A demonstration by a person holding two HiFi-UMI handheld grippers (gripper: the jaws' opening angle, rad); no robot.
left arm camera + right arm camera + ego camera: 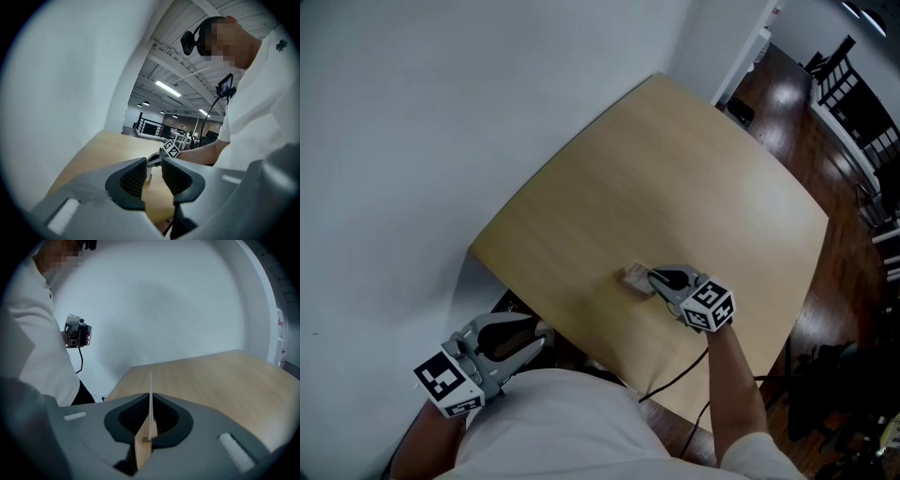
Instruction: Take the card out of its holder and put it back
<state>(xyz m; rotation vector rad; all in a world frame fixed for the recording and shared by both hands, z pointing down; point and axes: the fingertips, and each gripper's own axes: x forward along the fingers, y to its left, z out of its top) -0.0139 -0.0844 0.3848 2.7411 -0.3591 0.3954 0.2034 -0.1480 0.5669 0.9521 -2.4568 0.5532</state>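
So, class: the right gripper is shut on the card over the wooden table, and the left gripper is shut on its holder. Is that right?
Wrong on the left gripper: the left gripper view shows its jaws apart with nothing between them, away from the holder. The right gripper is indeed shut on the card over the wooden table.

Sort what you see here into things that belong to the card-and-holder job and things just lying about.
Job: card, pinched edge-on in the shut right gripper; table under it. The holder I cannot make out.
Lying about: left gripper, open and empty, off the table's edge; dark chairs on the floor beyond.
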